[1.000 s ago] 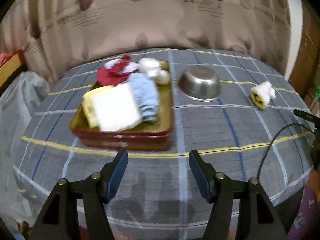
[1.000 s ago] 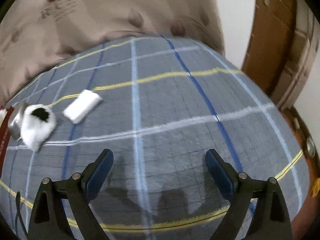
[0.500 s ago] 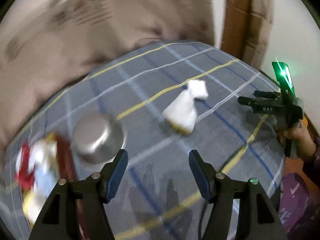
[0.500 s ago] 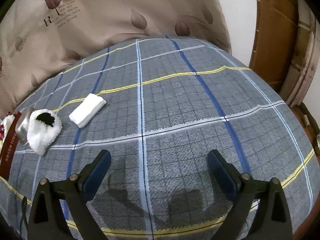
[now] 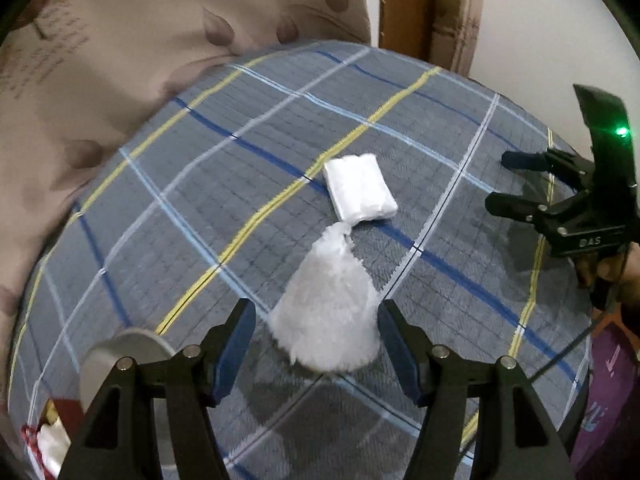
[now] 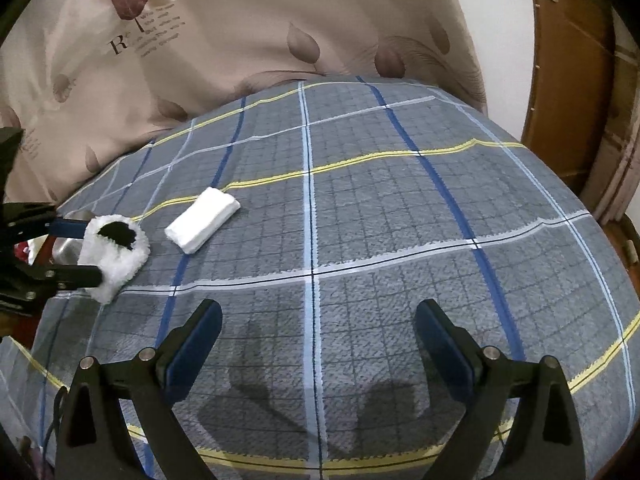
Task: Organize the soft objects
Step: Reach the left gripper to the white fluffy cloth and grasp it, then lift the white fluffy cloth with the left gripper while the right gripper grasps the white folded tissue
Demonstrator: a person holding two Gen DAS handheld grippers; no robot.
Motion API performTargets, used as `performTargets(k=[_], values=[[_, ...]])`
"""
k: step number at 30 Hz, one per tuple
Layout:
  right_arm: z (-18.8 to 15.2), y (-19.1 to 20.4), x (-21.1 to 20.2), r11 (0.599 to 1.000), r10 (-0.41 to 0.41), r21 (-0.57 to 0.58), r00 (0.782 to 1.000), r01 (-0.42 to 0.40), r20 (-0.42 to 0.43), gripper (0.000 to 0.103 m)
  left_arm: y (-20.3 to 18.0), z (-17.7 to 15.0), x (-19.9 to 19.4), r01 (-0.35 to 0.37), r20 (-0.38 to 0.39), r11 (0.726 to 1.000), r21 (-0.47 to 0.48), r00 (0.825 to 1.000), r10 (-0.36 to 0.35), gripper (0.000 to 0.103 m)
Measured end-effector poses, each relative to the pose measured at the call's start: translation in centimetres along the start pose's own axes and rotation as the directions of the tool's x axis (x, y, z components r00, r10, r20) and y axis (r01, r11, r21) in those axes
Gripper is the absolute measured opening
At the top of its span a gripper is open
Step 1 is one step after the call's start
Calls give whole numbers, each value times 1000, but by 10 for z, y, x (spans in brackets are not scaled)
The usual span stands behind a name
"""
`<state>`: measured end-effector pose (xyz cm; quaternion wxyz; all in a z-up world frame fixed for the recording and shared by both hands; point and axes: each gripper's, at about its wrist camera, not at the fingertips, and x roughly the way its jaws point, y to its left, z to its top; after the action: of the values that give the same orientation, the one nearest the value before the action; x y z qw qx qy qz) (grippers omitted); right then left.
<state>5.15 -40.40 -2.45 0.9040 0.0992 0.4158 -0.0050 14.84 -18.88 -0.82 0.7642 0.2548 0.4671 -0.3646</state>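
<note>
Two blue pads of my left gripper (image 5: 316, 344) sit spread wide on either side of the fluffy white sock (image 5: 326, 320), not touching it yet. Half a second ago that sock was well ahead of me, so I've closed in. Just past the sock's tied tip lies the folded white cloth (image 5: 360, 187). Left of the sock, near my left finger, there's the steel bowl (image 5: 120, 356), can't see inside it. My right gripper (image 6: 318, 344) hangs spread apart too, holding nothing, well right of the sock over the plaid blanket (image 6: 400, 240).
</note>
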Motion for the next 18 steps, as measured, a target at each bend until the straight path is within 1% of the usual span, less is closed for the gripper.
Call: performTargets(k=[2, 5, 6, 7, 8, 9, 10, 11, 12, 14, 15, 17, 18], values=[[1, 1, 0, 1000, 5, -2, 1000, -5, 2, 97, 2, 3, 11, 21, -30, 1000, 9, 999, -21, 65], [1, 0, 0, 1000, 11, -2, 1000, -11, 7, 97, 4, 5, 33, 92, -78, 996, 7, 993, -91, 64], [1, 0, 0, 1000, 12, -2, 1000, -12, 9, 97, 6, 5, 36, 99, -80, 995, -3, 992, -99, 59], [0, 0, 0, 1000, 14, -2, 1000, -14, 10, 97, 8, 5, 38, 108, -66, 994, -18, 992, -109, 44], [1, 0, 0, 1000, 16, -3, 1000, -16, 12, 97, 9, 8, 37, 108, -52, 994, -31, 993, -110, 34], [0, 1, 0, 1000, 16, -4, 1000, -16, 13, 97, 10, 11, 37, 105, -58, 994, -39, 993, -107, 31], [0, 1, 0, 1000, 16, -5, 1000, -16, 14, 97, 9, 15, 36, 92, -55, 995, -28, 994, -93, 29], [0, 1, 0, 1000, 17, -7, 1000, -17, 13, 97, 12, 20, 34, 61, -40, 998, -21, 997, -62, 28], [0, 1, 0, 1000, 16, -7, 1000, -16, 13, 97, 22, 25, 31, 44, -21, 998, -43, 999, -45, 28], [0, 1, -1, 1000, 15, -8, 1000, -15, 15, 97, 49, 33, 31, 17, -9, 994, -111, 1000, -18, 28], [0, 1, -1, 1000, 14, -7, 1000, -14, 17, 97, 69, 37, 29, -22, 5, 988, -156, 1000, 23, 28], [0, 1, -1, 1000, 12, -6, 1000, -12, 18, 97, 97, 40, 25, -39, 22, 974, -223, 999, 45, 28], [0, 2, -1, 1000, 10, -5, 1000, -10, 19, 97, 113, 40, 22, -58, 27, 964, -258, 997, 68, 28]])
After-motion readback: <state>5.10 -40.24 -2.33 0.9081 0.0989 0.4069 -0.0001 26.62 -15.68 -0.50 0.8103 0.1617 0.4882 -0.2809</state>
